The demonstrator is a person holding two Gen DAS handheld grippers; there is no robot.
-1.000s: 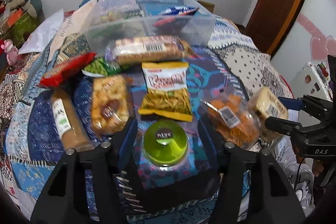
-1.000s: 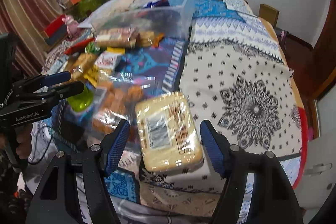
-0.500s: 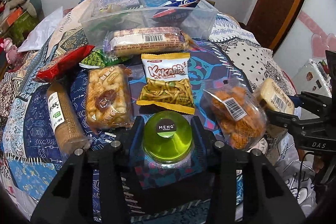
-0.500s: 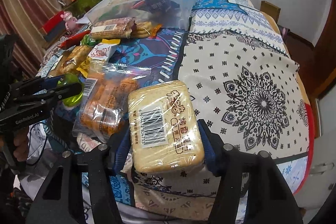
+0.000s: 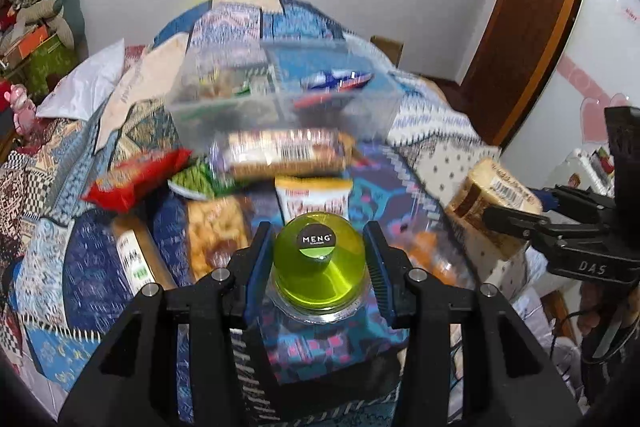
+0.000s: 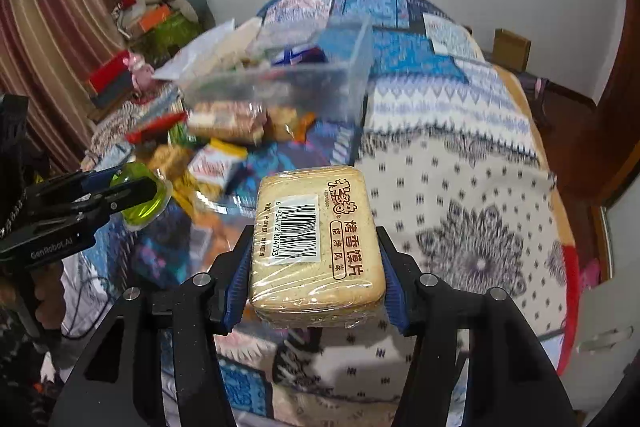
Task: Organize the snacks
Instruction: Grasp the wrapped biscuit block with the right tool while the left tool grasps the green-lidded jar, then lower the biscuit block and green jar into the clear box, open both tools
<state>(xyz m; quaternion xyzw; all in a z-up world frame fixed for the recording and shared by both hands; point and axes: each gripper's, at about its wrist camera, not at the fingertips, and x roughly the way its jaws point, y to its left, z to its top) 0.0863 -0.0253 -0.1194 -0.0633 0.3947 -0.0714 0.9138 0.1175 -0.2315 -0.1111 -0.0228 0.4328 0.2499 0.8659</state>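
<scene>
Two snacks lifted, most still on the bed

The left tongs (image 5: 320,259) pinch the green jelly cup (image 5: 319,263); the right tongs (image 6: 316,271) have just closed on the wrapped biscuit pack (image 6: 316,239). The clear bin (image 5: 280,87) holds few items; many packets are left.

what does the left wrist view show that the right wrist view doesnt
Only the left wrist view shows the MENG label on top of the green jelly cup, the left gripper shut on it from both sides, and the brown door.

Only the right wrist view shows the barcode face of the wrapped biscuit pack, the right gripper shut on it, having just been closing, and the striped curtain.

Both show the clear plastic bin, the loose snacks in front of it, the patterned quilt, and each other's gripper with its load.
</scene>
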